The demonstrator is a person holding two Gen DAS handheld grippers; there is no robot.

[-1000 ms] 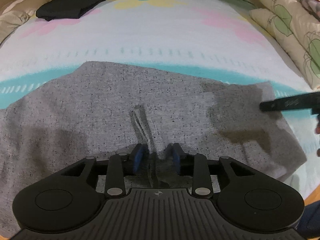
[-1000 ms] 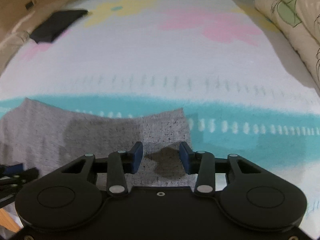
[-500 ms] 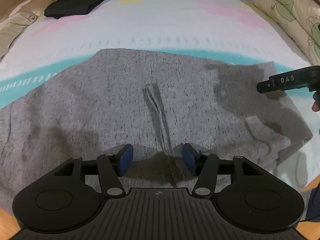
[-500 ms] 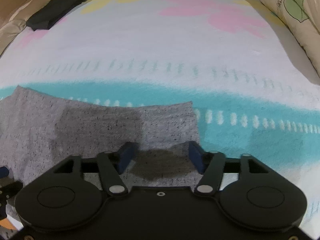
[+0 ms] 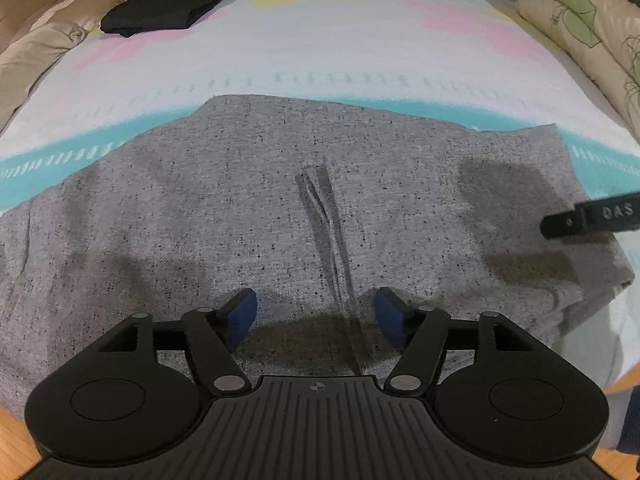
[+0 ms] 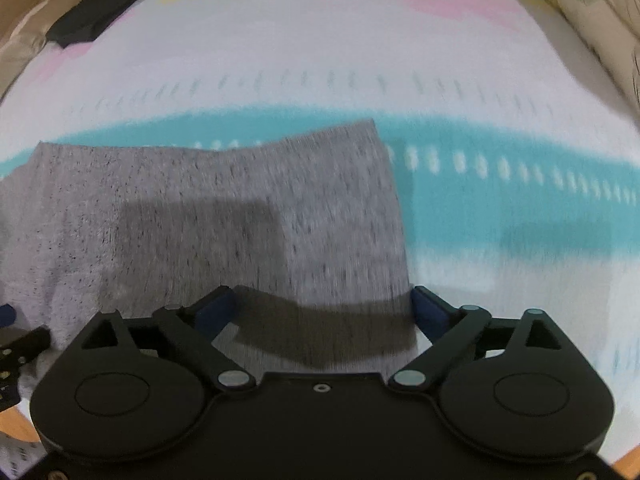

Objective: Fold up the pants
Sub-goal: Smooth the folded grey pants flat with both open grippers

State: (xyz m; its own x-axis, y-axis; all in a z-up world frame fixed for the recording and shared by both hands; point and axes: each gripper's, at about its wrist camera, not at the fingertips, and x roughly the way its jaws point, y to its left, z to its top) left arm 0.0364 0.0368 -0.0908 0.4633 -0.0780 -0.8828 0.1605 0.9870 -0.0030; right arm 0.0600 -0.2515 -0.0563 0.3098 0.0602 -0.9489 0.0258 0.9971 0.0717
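Note:
Grey speckled pants [image 5: 240, 216] lie spread flat across the near part of a bed, with a dark drawstring [image 5: 328, 232] running down the middle. My left gripper [image 5: 316, 316] is open and empty just above the fabric near the drawstring. My right gripper [image 6: 324, 312] is open wide and empty over the right end of the pants [image 6: 240, 220]; its finger also shows at the right edge of the left wrist view [image 5: 592, 216]. The right wrist view is motion-blurred.
The bed sheet [image 5: 360, 52] is white with a teal stripe and pastel flowers. A folded black garment [image 5: 172, 6] lies at the far left. Floral pillows [image 5: 588, 20] line the far right; a beige cover [image 5: 36, 48] lies on the left. Wooden floor [image 5: 16, 440] shows at the near edge.
Both grippers have opened wider and pulled back from the pants, which now show more fully. The right gripper is still moving.

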